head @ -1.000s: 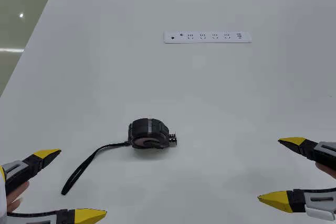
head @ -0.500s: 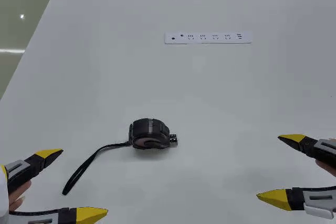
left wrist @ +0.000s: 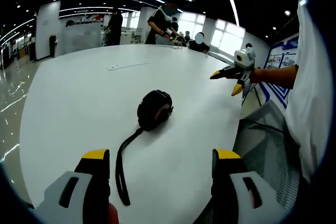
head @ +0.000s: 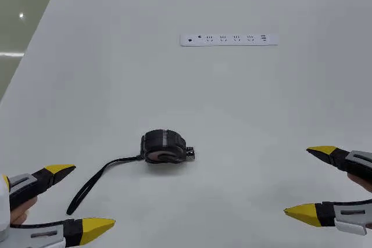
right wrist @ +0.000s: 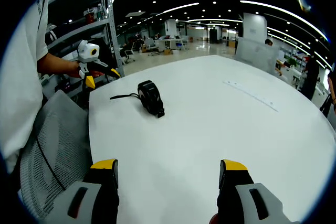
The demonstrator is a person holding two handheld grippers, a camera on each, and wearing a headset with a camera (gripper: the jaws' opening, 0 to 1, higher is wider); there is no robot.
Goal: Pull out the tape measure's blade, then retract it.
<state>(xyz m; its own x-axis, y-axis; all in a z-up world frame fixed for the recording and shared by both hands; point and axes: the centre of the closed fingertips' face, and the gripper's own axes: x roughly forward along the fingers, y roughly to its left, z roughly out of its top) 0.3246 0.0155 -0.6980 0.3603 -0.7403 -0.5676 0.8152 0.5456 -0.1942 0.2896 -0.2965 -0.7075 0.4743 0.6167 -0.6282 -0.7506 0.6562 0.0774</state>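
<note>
A black tape measure point(head: 164, 147) lies on the white table point(head: 232, 103), its blade hook at its right side and a black wrist strap point(head: 93, 183) trailing to the left. It also lies ahead in the left gripper view point(left wrist: 154, 109) and the right gripper view point(right wrist: 150, 97). My left gripper point(head: 81, 197) is open at the lower left, near the strap's end, touching nothing. My right gripper point(head: 313, 183) is open at the lower right, well clear of the tape measure. Both have yellow-tipped jaws with nothing between them.
A white power strip point(head: 228, 40) lies flat farther back on the table. The table's left edge point(head: 29, 56) borders a glossy floor. A mesh chair point(right wrist: 47, 150) stands by the near edge. People stand at the far side point(left wrist: 163, 22).
My left gripper has crept slightly forward and right toward the strap. The right gripper has hardly shifted. The tape measure stays put.
</note>
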